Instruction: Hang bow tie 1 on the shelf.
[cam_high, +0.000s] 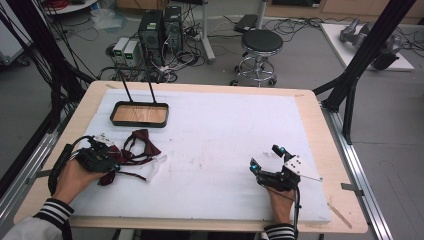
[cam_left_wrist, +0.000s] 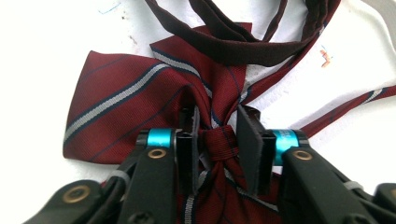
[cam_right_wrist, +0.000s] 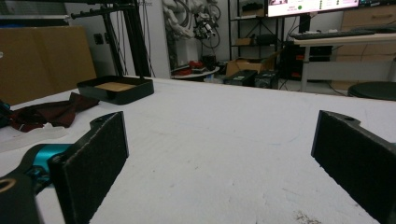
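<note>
Black tray (cam_high: 139, 120); stool (cam_high: 262, 42); computer towers (cam_high: 161, 27)

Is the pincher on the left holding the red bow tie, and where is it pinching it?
The left gripper has its jaws around the striped bow tie, at the knot in its middle. Whether the pads press it yet cannot be told. The right gripper is open and holds nothing.

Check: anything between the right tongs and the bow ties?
Nothing: bare white table cover separates the open right tongs from the bow ties, seen in the high view.
</note>
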